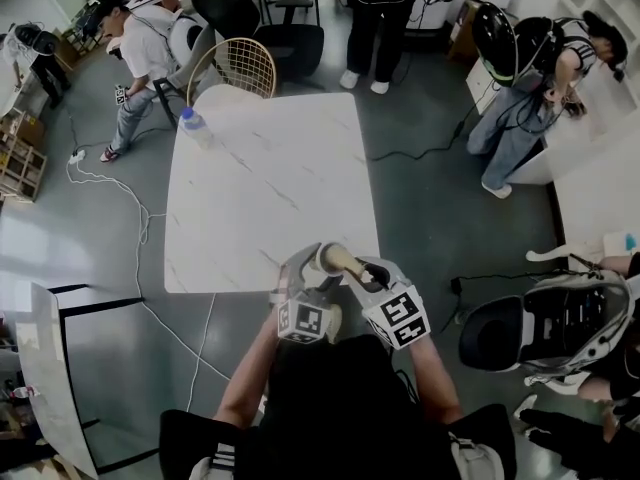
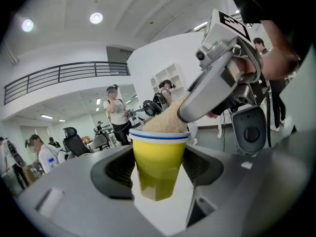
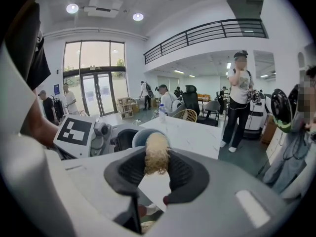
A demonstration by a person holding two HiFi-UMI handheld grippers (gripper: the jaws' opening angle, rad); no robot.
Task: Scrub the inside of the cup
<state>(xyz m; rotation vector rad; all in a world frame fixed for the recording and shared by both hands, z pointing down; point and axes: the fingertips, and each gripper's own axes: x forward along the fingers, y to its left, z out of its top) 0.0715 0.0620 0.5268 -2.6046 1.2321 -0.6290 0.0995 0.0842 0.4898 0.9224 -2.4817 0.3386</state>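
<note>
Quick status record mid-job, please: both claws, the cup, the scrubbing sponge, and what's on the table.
left claw: shut on the yellow cup, pads on its two sides
right claw: shut on the beige sponge
sponge: its far end sits in the cup's mouth
cup: yellow wall, white rim with a blue stripe
position: both claws held close together above the near edge of the white table
table: water bottle at the far left corner
</note>
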